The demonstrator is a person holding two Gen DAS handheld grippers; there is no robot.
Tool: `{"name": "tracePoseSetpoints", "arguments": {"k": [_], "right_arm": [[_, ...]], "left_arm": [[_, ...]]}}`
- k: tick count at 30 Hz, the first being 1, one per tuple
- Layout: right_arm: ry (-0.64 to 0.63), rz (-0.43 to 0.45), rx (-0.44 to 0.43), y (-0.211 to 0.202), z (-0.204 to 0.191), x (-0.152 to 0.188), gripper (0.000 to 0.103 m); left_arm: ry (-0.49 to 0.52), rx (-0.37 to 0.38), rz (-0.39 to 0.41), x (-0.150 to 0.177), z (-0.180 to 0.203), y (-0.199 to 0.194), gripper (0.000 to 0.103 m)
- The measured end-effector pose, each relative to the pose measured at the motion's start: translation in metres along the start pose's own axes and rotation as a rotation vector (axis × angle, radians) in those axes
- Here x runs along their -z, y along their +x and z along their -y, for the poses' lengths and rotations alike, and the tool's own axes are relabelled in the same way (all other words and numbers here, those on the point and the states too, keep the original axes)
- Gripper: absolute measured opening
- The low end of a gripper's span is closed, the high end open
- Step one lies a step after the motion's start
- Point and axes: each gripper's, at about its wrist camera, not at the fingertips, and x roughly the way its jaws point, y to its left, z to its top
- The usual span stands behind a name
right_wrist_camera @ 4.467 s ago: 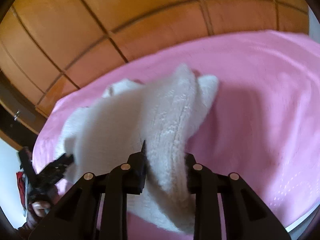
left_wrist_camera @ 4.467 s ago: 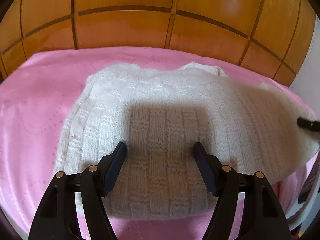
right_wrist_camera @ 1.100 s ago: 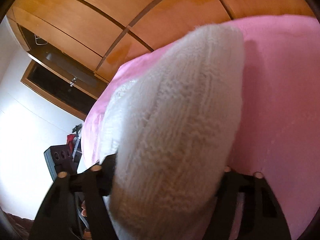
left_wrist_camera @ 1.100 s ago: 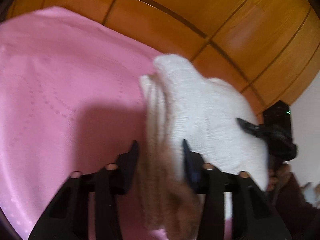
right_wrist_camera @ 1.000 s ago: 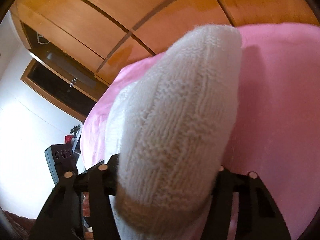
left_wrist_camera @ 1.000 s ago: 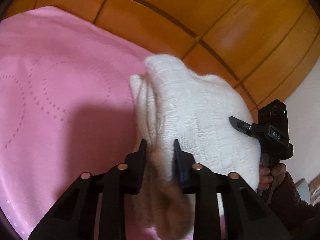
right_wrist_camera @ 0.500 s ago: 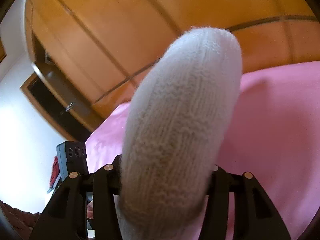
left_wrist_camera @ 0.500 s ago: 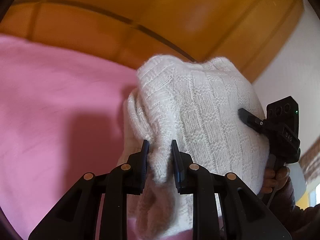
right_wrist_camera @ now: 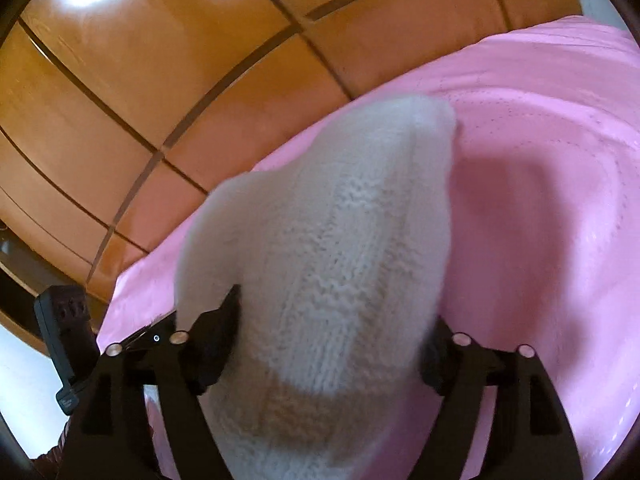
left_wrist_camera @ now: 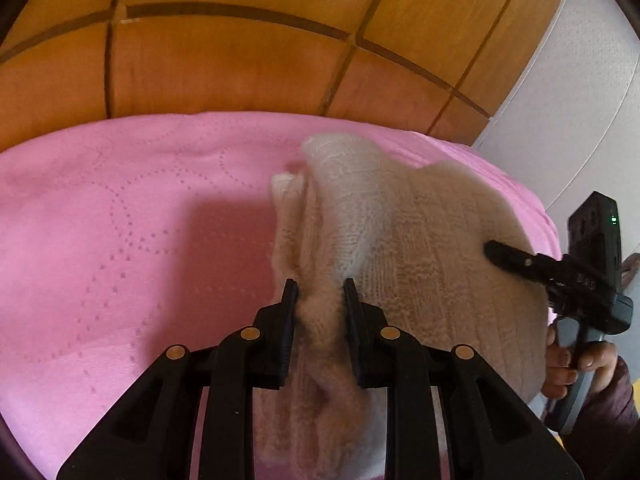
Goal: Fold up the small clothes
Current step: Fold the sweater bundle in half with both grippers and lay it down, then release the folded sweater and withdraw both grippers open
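Nearest the left wrist camera, the left gripper [left_wrist_camera: 318, 296] is seen narrowed onto a bunched edge of the white knitted garment [left_wrist_camera: 420, 264]; its fingers [left_wrist_camera: 289, 312] press the wool from both sides, so a firm hold is recorded. The rest of the folded bundle spreads to the right of these fingers and hangs below them.

In the right wrist view, the right gripper [right_wrist_camera: 332, 332] has its fingers [right_wrist_camera: 218, 332] spread wide about the thick rolled end of the garment [right_wrist_camera: 320, 264]. The jaws are opening, with the wool between them; whether the pads press it cannot be told with certainty, and a release is judged to be under way. The right-hand tool is also seen from the left view, to the right of the left fingers, held by a hand [left_wrist_camera: 576, 364].

Beyond the fingers, the pink bed cover [left_wrist_camera: 120, 208] lies under the bundle. Behind it stand the wooden wardrobe panels [left_wrist_camera: 224, 64].

The step in hand is judged to be the setting down of the folded garment at the bed's side. The next move calls for the left fingers to be opened once the bundle rests on the bed, then withdrawn without dragging the fold apart.
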Motion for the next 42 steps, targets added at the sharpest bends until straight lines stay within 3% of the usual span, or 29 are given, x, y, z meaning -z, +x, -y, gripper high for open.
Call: {"name": "tracePoseSetpoints", "arguments": {"k": [4, 6, 8, 9, 12, 15, 19, 22, 28, 32, 35, 37, 42], "right_arm": [[-0.118, 0.157, 0.161, -0.034, -0.032, 0.0, 0.076], [-0.18, 0.187, 0.188, -0.041, -0.055, -0.001, 0.062], [-0.213, 0.147, 0.221, -0.026, -0.077, -0.001, 0.054], [-0.232, 0.084, 0.257, -0.007, -0.086, 0.001, 0.054], [-0.285, 0.022, 0.395, 0.04, -0.089, 0.005, 0.055], [-0.316, 0.061, 0.45, 0.047, -0.092, 0.007, 0.057], [-0.302, 0.082, 0.451, 0.027, -0.106, 0.012, 0.057], [-0.297, 0.104, 0.428, 0.008, -0.118, 0.023, 0.064], [-0.295, 0.137, 0.402, -0.011, -0.141, 0.065, 0.065], [-0.328, 0.118, 0.464, 0.005, -0.143, 0.092, 0.066], [-0.346, 0.129, 0.487, 0.007, -0.147, 0.099, 0.068], [-0.319, 0.131, 0.461, 0.002, -0.149, 0.099, 0.07], [-0.287, 0.153, 0.457, -0.012, -0.157, 0.111, 0.08]], "left_arm": [[0.015, -0.051, 0.03, 0.022, 0.002, -0.01, 0.022], [0.023, -0.07, 0.043, 0.02, 0.006, -0.012, 0.022], [0.041, -0.104, 0.054, 0.02, 0.01, -0.011, 0.022], [0.05, -0.123, 0.054, 0.019, 0.011, -0.009, 0.022], [0.065, -0.179, 0.046, 0.015, 0.01, -0.002, 0.022], [0.058, -0.208, 0.038, 0.009, 0.008, 0.007, 0.022], [0.038, -0.216, 0.053, 0.018, 0.006, -0.01, 0.028], [0.02, -0.239, 0.07, 0.023, 0.007, -0.02, 0.046], [0.015, -0.248, 0.081, 0.039, 0.004, -0.036, 0.048], [0.009, -0.251, 0.085, 0.047, 0.004, -0.039, 0.048], [0.007, -0.254, 0.098, 0.052, 0.006, -0.048, 0.05], [0.002, -0.261, 0.112, 0.054, 0.006, -0.056, 0.058], [-0.032, -0.254, 0.146, 0.067, 0.001, -0.081, 0.059]]}}
